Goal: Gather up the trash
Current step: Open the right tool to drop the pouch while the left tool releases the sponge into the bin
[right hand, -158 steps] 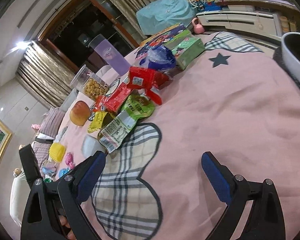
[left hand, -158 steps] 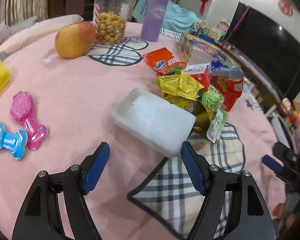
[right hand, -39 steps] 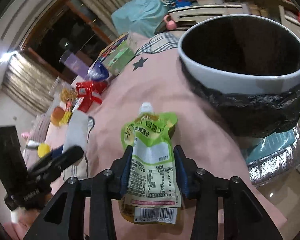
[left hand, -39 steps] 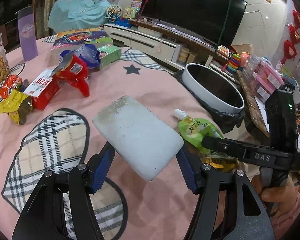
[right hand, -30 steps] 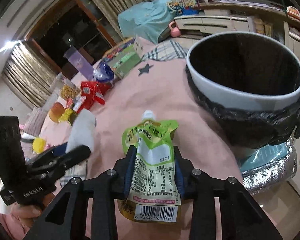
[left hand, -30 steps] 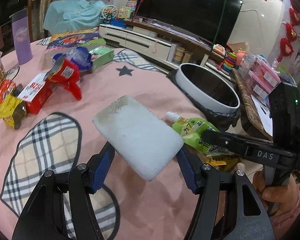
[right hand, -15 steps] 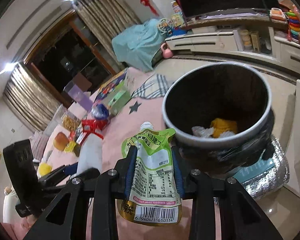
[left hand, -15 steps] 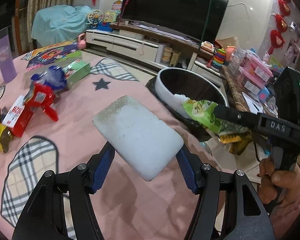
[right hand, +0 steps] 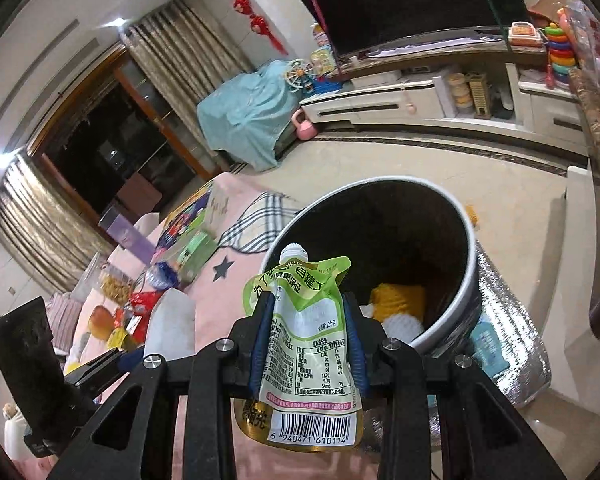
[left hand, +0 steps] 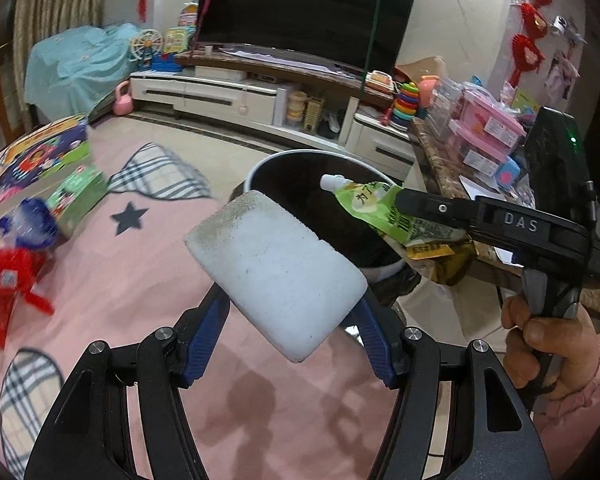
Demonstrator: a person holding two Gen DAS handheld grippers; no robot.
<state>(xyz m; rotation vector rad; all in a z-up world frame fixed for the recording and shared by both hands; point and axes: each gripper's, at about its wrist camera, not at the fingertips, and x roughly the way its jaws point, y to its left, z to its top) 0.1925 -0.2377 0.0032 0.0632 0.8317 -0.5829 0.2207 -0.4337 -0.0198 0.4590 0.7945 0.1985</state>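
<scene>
The left tongs (left hand: 287, 320) are clenched on a white rectangular foam block (left hand: 275, 280), its blue pads (left hand: 203, 332) pressing the block's two long sides. The block tilts up and away from the tongs, its far speckled end reaching over the edge of the pink cloth-covered tabletop (left hand: 131, 264) toward a round bin with a white rim and dark inside (left hand: 267, 162) that stands on the floor just beyond.

The right tongs (right hand: 308, 344) are grasping a green and white spouted drink pouch (right hand: 308, 336), crumpled and flat, with its white cap pointing up and forward and its barcode end hanging below the pads. In the left view the pouch (left hand: 384, 212) is held in the air over the near right part of the bin's opening, with the black tongs arm marked DAS (left hand: 500, 224) reaching in from the right and a hand in a pink sleeve (left hand: 548, 344) gripping its handle.

From the right view the bin (right hand: 466, 240) is lined with a black bag, and yellow and white scraps (right hand: 400, 308) lie in its bottom. A silver crinkled foil bundle (right hand: 508, 320) sits against the bin's outer wall.

Back on the tabletop lie a red snack wrapper (left hand: 15, 276), a blue wrapper (left hand: 31, 228) and a green carton (left hand: 79, 196), well apart from both tongs.
</scene>
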